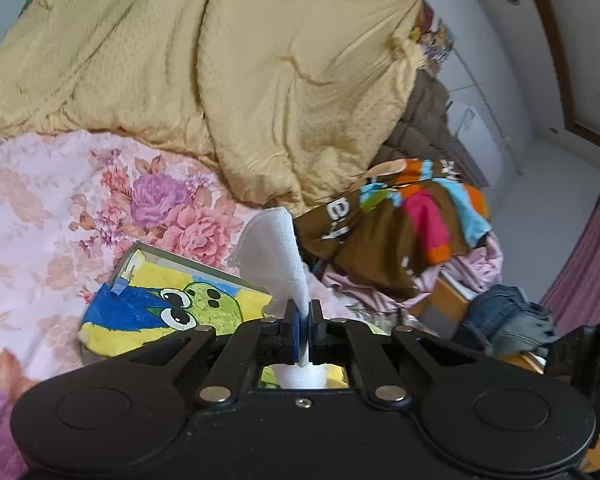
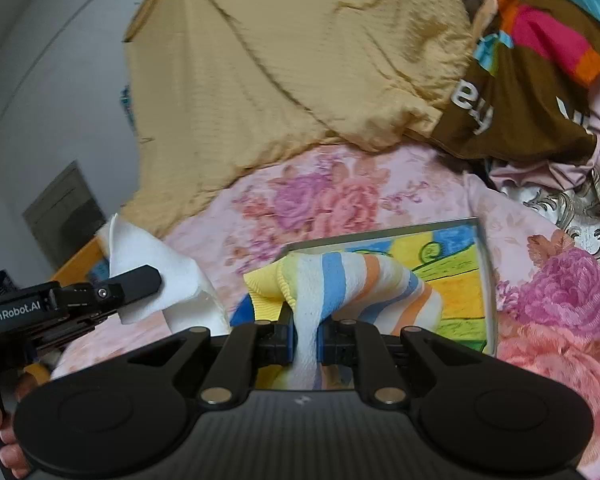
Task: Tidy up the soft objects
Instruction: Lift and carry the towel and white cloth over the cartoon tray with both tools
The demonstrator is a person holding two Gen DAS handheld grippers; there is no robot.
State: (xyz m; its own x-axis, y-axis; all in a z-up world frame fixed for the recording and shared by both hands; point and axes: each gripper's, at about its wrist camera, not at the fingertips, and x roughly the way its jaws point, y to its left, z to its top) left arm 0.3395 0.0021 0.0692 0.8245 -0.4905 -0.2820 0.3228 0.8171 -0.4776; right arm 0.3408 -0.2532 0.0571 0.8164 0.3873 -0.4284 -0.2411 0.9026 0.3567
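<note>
My left gripper (image 1: 304, 320) is shut on a white sock (image 1: 276, 252) that stands up between its jaws above the bed. It also shows in the right wrist view (image 2: 152, 284), at the far left, with the white sock (image 2: 148, 252) in it. My right gripper (image 2: 305, 336) is shut on a striped sock (image 2: 360, 280) with blue, orange and yellow bands and a yellow cuff. Both socks hang over a shallow box with a cartoon drawing (image 1: 168, 300) (image 2: 452, 264) lying on the floral bedsheet (image 1: 40, 216).
A yellow quilt (image 1: 220, 60) is bunched across the back of the bed. A brown multicolour blanket (image 1: 400, 224) lies in a heap to the right, over pink cloth. Jeans (image 1: 500, 316) lie by the wooden bed edge. A white wall is beyond.
</note>
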